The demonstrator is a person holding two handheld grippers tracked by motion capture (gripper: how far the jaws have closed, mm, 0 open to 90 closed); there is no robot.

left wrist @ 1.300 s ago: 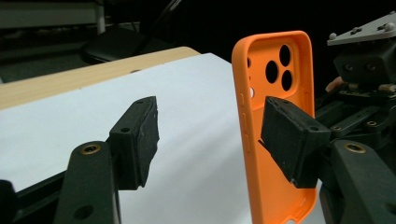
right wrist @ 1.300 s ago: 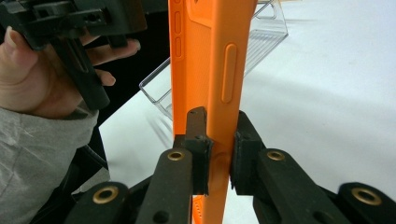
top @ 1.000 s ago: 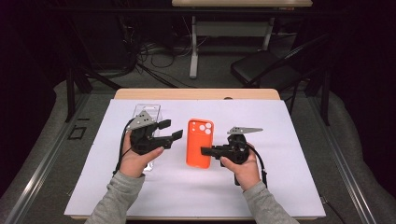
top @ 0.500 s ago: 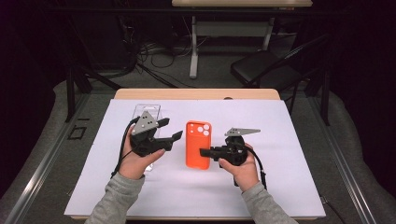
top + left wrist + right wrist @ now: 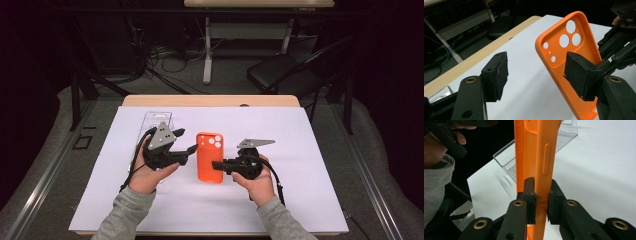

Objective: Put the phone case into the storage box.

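Fingers (image 5: 530,195) of the right gripper (image 5: 218,165) are seen closed on the side wall of the orange phone case (image 5: 209,156), held over the white surface (image 5: 300,150). Fingers (image 5: 496,72) of the left gripper (image 5: 186,141) are spread wide beside the case, grasping nothing. A clear plastic tray (image 5: 152,120) is seen behind.

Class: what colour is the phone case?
Orange phone case, clearest in the left gripper view.
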